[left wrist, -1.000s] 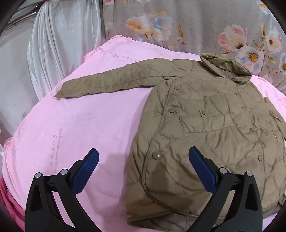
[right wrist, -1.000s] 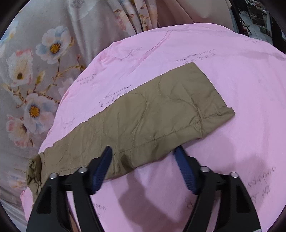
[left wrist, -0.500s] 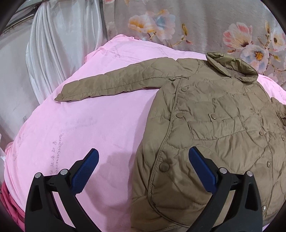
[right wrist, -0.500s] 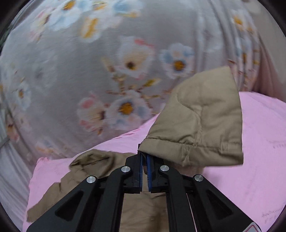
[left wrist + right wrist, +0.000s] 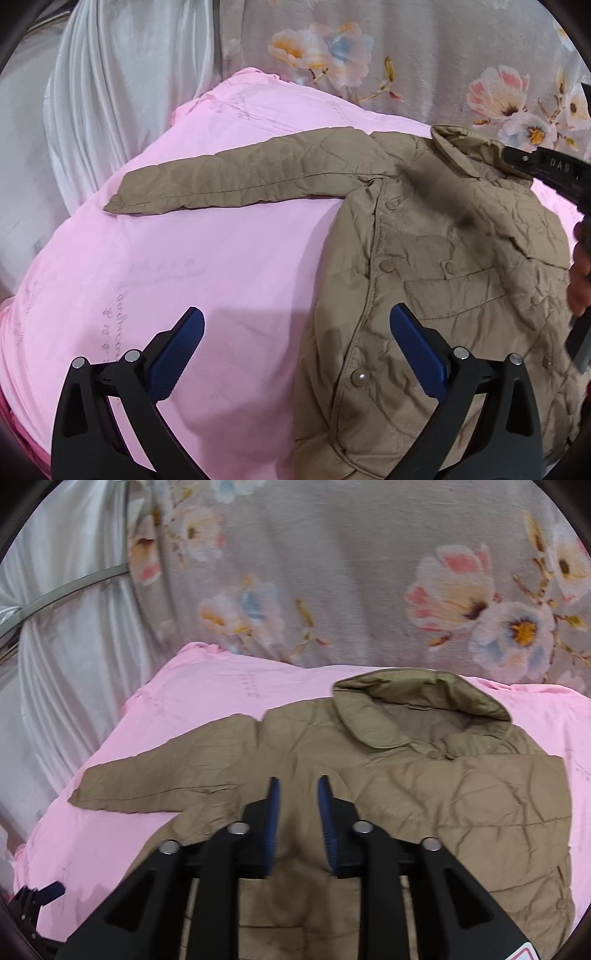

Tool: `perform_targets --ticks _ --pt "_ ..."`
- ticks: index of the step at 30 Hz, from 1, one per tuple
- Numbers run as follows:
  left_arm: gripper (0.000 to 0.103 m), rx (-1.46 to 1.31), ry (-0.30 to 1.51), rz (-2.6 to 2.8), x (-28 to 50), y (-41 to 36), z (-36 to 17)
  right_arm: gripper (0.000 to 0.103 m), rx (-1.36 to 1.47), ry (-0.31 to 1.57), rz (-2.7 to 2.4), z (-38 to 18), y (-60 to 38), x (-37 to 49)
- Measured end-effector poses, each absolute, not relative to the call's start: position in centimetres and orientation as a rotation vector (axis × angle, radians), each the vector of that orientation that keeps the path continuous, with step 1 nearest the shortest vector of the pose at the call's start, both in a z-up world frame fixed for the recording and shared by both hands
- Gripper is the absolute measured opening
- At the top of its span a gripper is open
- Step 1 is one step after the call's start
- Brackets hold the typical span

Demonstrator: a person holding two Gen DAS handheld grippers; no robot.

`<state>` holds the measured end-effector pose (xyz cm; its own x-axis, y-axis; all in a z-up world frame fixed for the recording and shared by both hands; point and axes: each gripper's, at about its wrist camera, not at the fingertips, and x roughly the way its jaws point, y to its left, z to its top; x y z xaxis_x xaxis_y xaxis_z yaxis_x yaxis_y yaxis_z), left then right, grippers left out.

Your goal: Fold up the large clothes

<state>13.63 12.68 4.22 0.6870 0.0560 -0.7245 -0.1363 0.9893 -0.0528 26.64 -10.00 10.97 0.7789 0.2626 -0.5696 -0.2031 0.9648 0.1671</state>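
R sleeve now lies across jacket, R tongs opening w/ nothing between; L tongs wide apart, empty, next likely L sleeve.

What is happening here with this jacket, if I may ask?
A person is folding a tan quilted jacket on a pink sheet, holding a gripper in each hand. One sleeve already lies folded across the jacket's body; the other sleeve lies spread out. The right gripper hovers over the jacket, jaws opening and empty. The left gripper waits open.
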Motion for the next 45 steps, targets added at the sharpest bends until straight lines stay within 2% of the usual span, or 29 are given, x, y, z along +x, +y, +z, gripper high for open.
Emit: perform_targets --ticks 1,2,7,12,18,23,24,25,26,27,28,29,30,34,38,45 --pt "0.098 -0.113 0.806 0.093 14.0 12.7 4.5 0.046 0.095 0.601 0.255 11.6 -10.1 26.1" --pt "0.098 -0.117 0.803 0.083 14.2 12.6 4.7 0.05 0.093 0.574 0.249 12.0 -10.4 25.4" --pt "0.098 -0.155 0.813 -0.046 17.5 10.9 6.3 0.058 0.148 0.54 0.16 12.9 -15.4 23.6" --pt "0.098 -0.213 0.863 -0.169 23.1 8.2 6.5 0.059 0.282 0.617 -0.034 9.3 -24.6 22.3" --pt "0.098 -0.311 1.014 -0.209 30.2 5.5 2.2 0.06 0.617 0.724 -0.153 2.9 -34.4 21.0" --pt "0.098 -0.325 0.981 -0.181 31.4 4.2 1.2 0.06 0.814 0.725 -0.133 0.1 -37.7 21.9" --pt "0.094 -0.337 0.968 -0.181 31.7 3.9 1.4 0.06 0.82 0.722 -0.131 0.0 -37.9 22.4" --pt "0.08 -0.341 0.959 -0.18 31.9 3.7 1.6 0.059 0.823 0.718 -0.134 -0.1 -38.0 23.0" --pt "0.068 -0.336 0.955 -0.18 32.1 3.5 1.7 0.049 0.826 0.714 -0.134 -0.1 -38.1 23.5" --pt "0.04 -0.309 0.958 -0.181 32.6 3.0 2.0 0.038 0.831 0.711 -0.134 -0.1 -38.2 24.1" --pt "0.017 -0.269 0.958 -0.152 32.9 2.5 2.3 0.015 0.828 0.713 -0.14 -0.1 -38.3 24.4" --pt "0.007 -0.214 0.94 -0.124 33.2 1.9 2.9 0.008 0.809 0.706 -0.167 0.4 -38.4 24.7" --pt "0.004 -0.189 0.922 -0.129 33.5 1.6 3.4 0.006 0.801 0.667 -0.161 1.1 -38.6 24.6" --pt "0.003 -0.118 0.857 -0.135 32.9 1.4 4.1 0.004 0.683 0.536 -0.16 4.3 -38.3 22.5" --pt "0.003 -0.017 0.874 -0.095 32.9 0.6 -0.1 0.003 0.561 0.702 -0.222 1.1 -37.4 24.2" --pt "0.005 -0.012 0.824 -0.063 31.4 0.8 -0.4 0.004 0.51 0.769 -0.252 -1.1 -36.9 24.7"
